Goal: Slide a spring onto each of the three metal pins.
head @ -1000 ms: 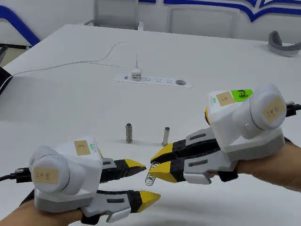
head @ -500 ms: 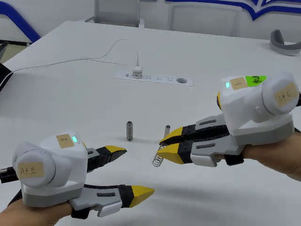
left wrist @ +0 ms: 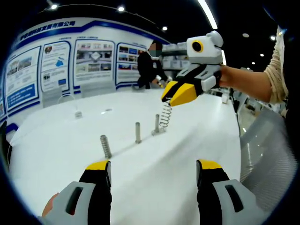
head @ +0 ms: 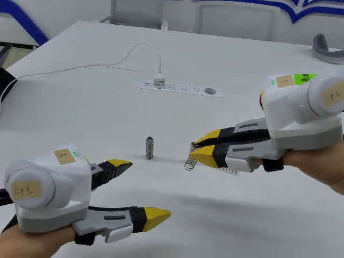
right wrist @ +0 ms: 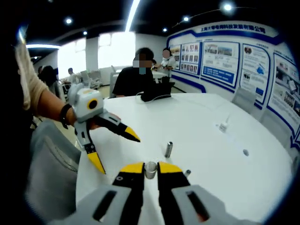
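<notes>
The right claw pinches a thin, curly silver wire spring, just beside a smooth round metal pin. The left claw is spread wide.

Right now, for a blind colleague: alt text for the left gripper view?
The right gripper holds a spring beside the farthest pin of three on a table. The nearest pin wears a second spring; the left gripper is open.

A bare white tabletop. At lower left, the white-and-grey left gripper has its yellow-tipped jaws spread wide. At centre right, the matching right gripper pinches a silver coil spring. Just left of it, a spring-covered metal pin stands upright.
</notes>
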